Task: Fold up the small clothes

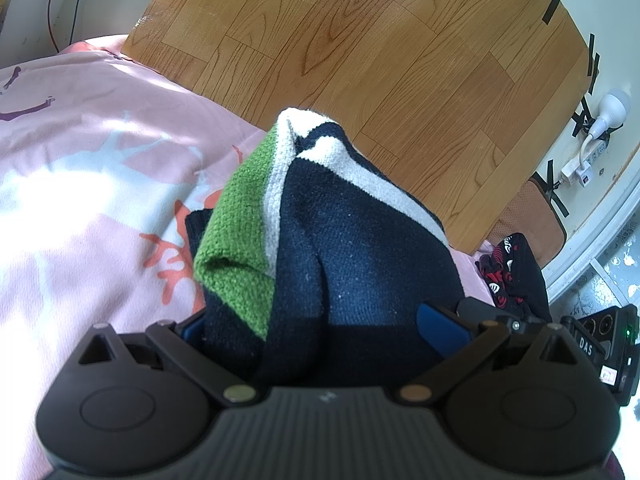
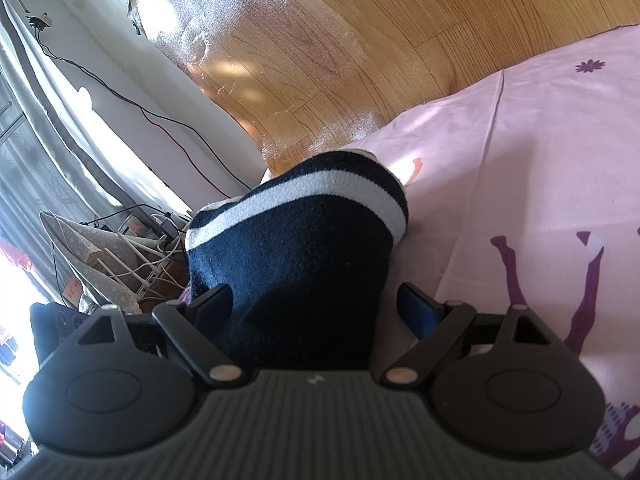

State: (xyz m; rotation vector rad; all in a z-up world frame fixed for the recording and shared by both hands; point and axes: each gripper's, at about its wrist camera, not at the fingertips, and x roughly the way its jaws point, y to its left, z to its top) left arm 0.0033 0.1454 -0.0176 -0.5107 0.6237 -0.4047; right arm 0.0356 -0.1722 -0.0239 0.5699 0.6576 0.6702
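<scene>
Left wrist view: a pink bedsheet (image 1: pixel 100 168) printed with white and coral shapes covers the bed, sunlit to glare at the left, and beyond its edge lies a wood-plank floor (image 1: pixel 360 40) with strips of black tape near a white wall, where a power strip (image 1: pixel 576 168) and a white plug sit. The left tongs (image 1: pixel 320 320) stand apart with a navy knit garment (image 1: pixel 352 248), striped white and green, bunched between them and rising over the sheet; whether the blue pads actually press it I cannot tell, since the cloth hides the left pad. A dark red-patterned cloth (image 1: pixel 508 272) lies at the right, partly cut off behind the linkage. Right wrist view: the same pink sheet (image 2: pixel 540 160), here with purple figures, fills the right side, the glossy wood floor (image 2: pixel 320 40) sits above, and a window, cables and a grey draped object crowd the overexposed left. The right tongs (image 2: pixel 316 304) are also spread, the navy garment's (image 2: pixel 296 248) white-striped fold lying between them; contact with the pads is unclear.
</scene>
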